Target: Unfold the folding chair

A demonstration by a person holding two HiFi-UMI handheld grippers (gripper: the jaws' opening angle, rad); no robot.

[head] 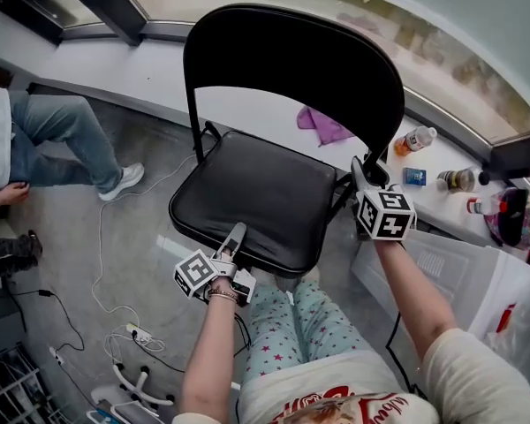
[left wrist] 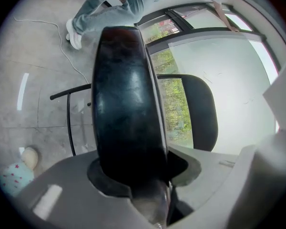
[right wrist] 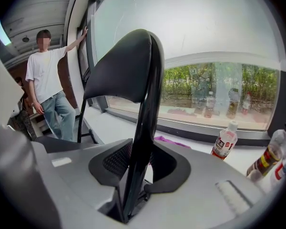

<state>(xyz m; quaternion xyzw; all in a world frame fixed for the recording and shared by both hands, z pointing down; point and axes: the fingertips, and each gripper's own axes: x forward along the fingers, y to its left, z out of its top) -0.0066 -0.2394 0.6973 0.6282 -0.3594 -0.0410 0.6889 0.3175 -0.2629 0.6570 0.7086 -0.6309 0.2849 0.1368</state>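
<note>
Folding chair (head: 291, 78) standing on the floor (head: 132, 246), directly ahead of the person: the left hand-held gripper (head: 237, 233) pinches the front edge of the near-level seat (head: 261, 193), which extends away from it, while the right hand-held gripper (head: 362, 171) clamps the steeply rising backrest upright (right wrist: 144, 123).

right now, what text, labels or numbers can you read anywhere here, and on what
No text reads clearly.
Plastic bottle, red and white label: print too blurred.
Blue box: print too small.
Person's shirt, red lettering: warped and cut off at the frame edge, unreadable.
</note>
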